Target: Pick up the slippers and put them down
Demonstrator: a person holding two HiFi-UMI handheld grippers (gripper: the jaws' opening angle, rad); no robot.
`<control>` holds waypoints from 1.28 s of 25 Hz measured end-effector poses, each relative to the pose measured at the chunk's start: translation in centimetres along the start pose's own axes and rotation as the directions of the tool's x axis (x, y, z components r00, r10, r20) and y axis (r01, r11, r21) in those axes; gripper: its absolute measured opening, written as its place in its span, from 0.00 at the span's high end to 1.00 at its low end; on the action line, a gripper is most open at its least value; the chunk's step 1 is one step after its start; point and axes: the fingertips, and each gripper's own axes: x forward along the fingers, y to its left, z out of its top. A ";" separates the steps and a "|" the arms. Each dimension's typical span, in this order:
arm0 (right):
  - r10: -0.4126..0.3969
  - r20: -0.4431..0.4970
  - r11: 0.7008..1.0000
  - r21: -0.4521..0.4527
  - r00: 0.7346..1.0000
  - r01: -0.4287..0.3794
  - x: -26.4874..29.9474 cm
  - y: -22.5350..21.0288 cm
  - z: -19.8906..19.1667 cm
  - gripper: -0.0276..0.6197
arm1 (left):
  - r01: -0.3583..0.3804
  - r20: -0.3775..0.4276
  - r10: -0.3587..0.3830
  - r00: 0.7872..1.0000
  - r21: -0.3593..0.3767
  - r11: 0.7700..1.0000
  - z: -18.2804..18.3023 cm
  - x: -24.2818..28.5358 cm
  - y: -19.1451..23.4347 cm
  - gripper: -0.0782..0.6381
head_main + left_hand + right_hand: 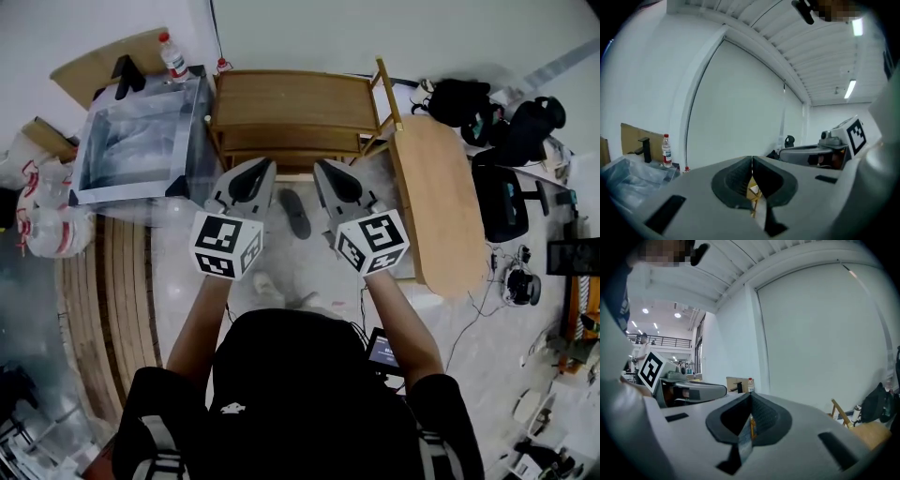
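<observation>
A dark slipper [296,214] lies on the pale floor, between and below my two grippers in the head view. Both grippers are held side by side in the air, roughly level, pointing toward a wooden rack [292,117]. The left gripper [262,169] [752,160] has its jaws pressed together with nothing between them. So does the right gripper [321,169] [750,395], also empty. Neither touches the slipper. A pale shape [266,285] on the floor nearer the person may be a second slipper; I cannot tell.
A clear plastic box [141,141] stands left of the rack, with a water bottle [174,56] behind it. A wooden tabletop [436,202] is at the right, dark bags [469,101] beyond it. Curved wooden slats [108,300] lie at the left.
</observation>
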 end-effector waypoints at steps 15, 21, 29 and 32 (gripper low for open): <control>0.031 0.073 0.999 -0.034 0.997 -0.028 -7.0 0.8 3.4 0.96 | -0.036 0.073 0.034 0.997 0.031 0.999 3.1 -3.6 -6.7 0.88; 0.035 0.088 0.998 -0.047 0.996 -0.031 -8.8 1.5 4.0 0.96 | -0.042 0.088 0.038 0.995 0.048 0.998 3.6 -5.0 -8.2 0.88; 0.040 0.109 0.998 -0.058 0.993 -0.034 -10.6 2.1 4.6 0.96 | -0.039 0.109 0.031 0.994 0.065 0.997 4.4 -5.8 -9.8 0.88; 0.040 0.115 0.998 -0.058 0.993 -0.033 -11.1 2.1 4.9 0.96 | -0.035 0.112 0.027 0.993 0.066 0.997 4.6 -5.8 -10.4 0.88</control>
